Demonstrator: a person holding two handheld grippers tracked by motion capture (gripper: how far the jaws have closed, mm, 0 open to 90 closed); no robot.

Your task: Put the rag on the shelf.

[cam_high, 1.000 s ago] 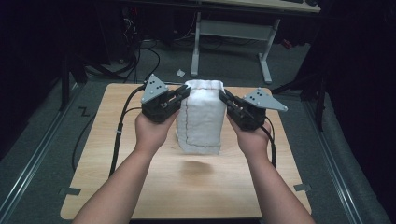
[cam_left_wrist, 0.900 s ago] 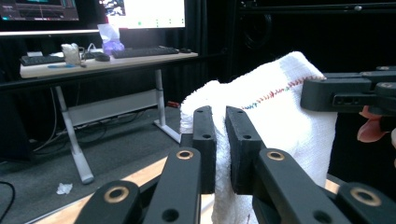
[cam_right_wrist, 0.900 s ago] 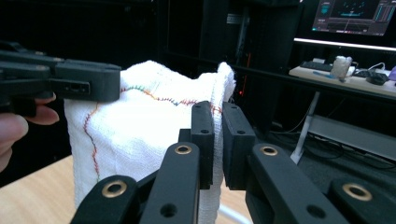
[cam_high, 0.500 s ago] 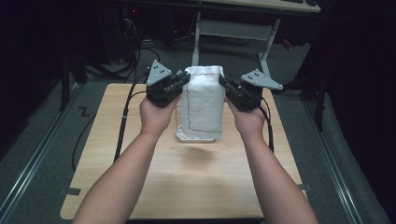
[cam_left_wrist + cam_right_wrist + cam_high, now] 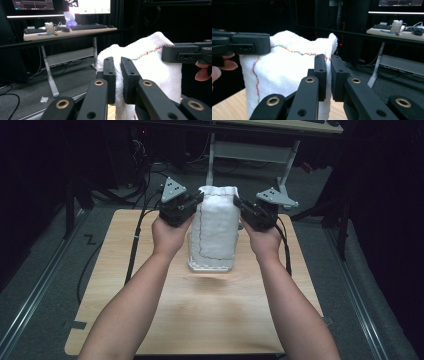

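A white towel (image 5: 216, 227) with a multicoloured stitched hem hangs in the air above the wooden table (image 5: 200, 310). My left gripper (image 5: 196, 200) is shut on its upper left corner, and my right gripper (image 5: 240, 206) is shut on its upper right corner. In the left gripper view the black jaws pinch the towel's edge (image 5: 120, 75), and the right gripper's body (image 5: 186, 52) shows across the cloth. In the right gripper view the jaws pinch the other towel (image 5: 287, 72) corner at the hem, with the left gripper (image 5: 242, 45) beyond it. The towel's bottom edge hangs just above the table.
Behind the table is a grey floor with cables (image 5: 150, 180) and a desk's white legs (image 5: 287, 170). The desk (image 5: 67, 31) carries keyboards and small items under monitors. Dark surroundings flank both sides of the table.
Both grippers have moved away from the person and upward, carrying the hanging towel toward the table's far edge.
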